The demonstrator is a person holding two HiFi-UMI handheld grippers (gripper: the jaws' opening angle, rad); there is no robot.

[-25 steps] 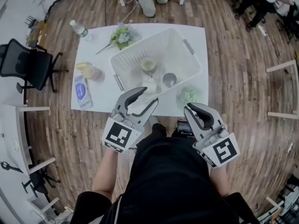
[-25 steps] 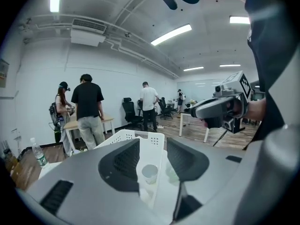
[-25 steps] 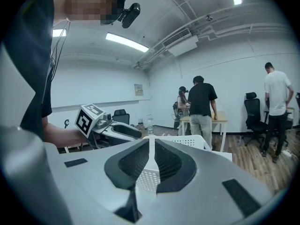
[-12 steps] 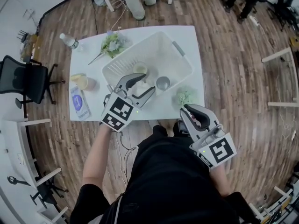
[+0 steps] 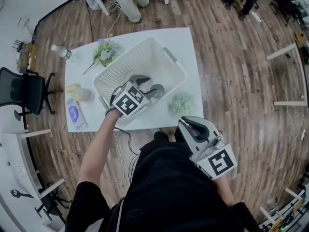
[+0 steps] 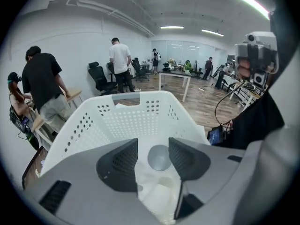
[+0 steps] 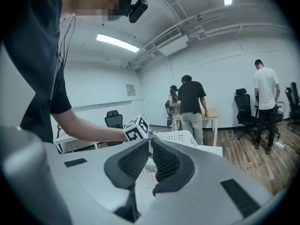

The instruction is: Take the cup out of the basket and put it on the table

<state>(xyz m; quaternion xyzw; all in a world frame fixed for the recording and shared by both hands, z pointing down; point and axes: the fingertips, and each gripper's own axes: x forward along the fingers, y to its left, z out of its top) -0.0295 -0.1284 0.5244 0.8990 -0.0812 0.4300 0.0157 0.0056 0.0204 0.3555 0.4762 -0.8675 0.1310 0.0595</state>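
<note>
Overhead, the left hand-held gripper (image 5: 152, 84) hangs inside the white basket (image 5: 149, 57), its jaws just opened wide and empty. In its own view, the small metal cup (image 6: 159, 157) stands on the basket floor at twelve o'clock, untouched. It is probably light, rigid and slippery, so pinch across the rim. In the right gripper view, the right hand-held gripper (image 7: 149, 162) is closed on nothing.

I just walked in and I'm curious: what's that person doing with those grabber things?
A person holds the left gripper down in the white basket on the table. Its jaws have just been opening, and the grey cup shows between them, not gripped yet. The right gripper waits shut beside the person.
</note>
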